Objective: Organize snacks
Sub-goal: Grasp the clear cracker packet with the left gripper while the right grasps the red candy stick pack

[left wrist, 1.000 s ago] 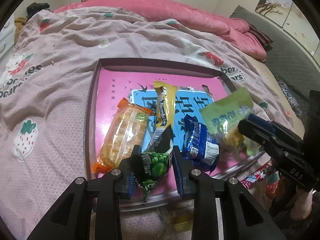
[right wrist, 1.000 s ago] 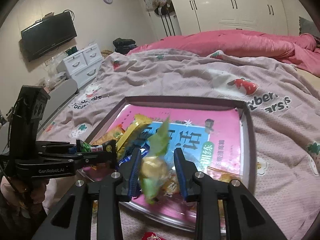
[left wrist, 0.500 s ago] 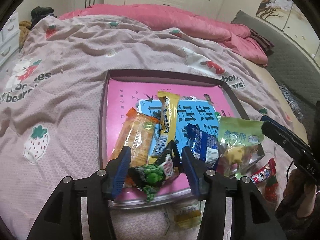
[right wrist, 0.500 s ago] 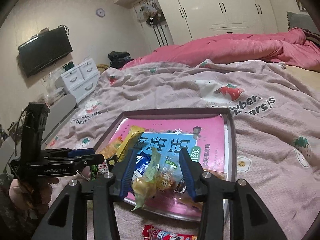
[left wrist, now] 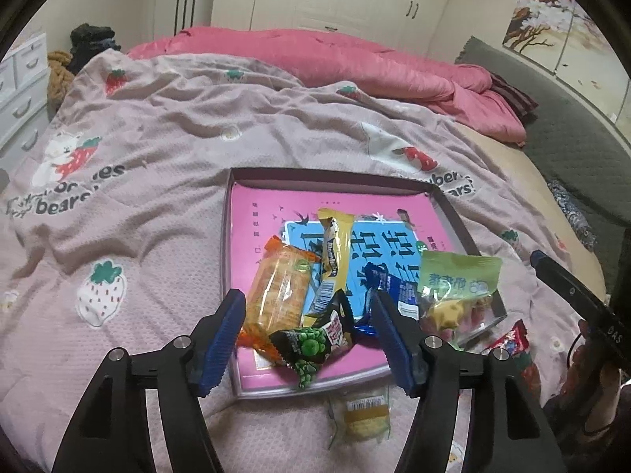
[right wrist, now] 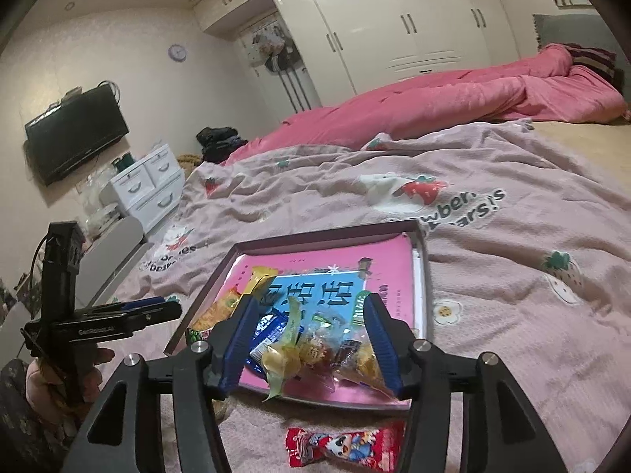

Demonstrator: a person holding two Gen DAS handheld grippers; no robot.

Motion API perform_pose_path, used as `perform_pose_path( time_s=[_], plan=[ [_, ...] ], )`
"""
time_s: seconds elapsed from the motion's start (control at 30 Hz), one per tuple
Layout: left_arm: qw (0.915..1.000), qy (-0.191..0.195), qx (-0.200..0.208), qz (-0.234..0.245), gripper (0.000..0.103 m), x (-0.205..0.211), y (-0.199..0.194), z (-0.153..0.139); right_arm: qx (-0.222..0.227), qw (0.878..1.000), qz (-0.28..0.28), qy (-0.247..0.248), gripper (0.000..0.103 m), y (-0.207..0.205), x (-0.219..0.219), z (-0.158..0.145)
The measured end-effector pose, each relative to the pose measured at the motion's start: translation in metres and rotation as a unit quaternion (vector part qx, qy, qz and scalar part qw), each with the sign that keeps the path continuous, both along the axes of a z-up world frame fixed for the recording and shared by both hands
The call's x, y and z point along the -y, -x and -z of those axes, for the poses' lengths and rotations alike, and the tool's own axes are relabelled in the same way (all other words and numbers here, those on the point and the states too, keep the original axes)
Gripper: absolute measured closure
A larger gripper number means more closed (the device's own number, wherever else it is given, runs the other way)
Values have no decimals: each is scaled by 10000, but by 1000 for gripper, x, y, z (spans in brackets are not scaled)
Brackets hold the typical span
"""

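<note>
The left gripper [left wrist: 307,335] is opening above the green pea packet [left wrist: 311,341], which lies free at the near edge of the tray [left wrist: 232,276] on the bed. The right gripper [right wrist: 307,343] is opening too, its jaws clear of the light-green snack bag [right wrist: 315,351] lying in the tray's near right corner.

blanket [left wrist: 165,149]: "bears!" is printed at 9 o'clock of the tray [left wrist: 327,176] | right gripper [left wrist: 568,295]: "DAS" is marked | left gripper [right wrist: 130,311]: "GenRobot.AI" is marked | snack labels: not legible
</note>
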State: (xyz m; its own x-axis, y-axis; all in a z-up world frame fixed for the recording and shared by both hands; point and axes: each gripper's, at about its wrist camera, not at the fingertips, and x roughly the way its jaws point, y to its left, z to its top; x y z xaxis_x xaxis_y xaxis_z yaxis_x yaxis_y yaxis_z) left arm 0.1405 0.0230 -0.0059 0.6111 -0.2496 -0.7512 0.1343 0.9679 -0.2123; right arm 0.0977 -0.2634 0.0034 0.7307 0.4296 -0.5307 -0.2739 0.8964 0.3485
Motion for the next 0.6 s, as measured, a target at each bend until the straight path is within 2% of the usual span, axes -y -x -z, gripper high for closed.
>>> perform_pose_path(
  time_s=[0.2, 0.6],
  plan=[
    [9998, -93, 42, 153, 32, 4, 16, -7, -74, 9997, 234, -16, 45, 14, 5, -1],
    [9987, -107, -290, 398, 31, 16, 45, 7, -535, 9954, 799, -43, 45, 50, 17, 11]
  ],
)
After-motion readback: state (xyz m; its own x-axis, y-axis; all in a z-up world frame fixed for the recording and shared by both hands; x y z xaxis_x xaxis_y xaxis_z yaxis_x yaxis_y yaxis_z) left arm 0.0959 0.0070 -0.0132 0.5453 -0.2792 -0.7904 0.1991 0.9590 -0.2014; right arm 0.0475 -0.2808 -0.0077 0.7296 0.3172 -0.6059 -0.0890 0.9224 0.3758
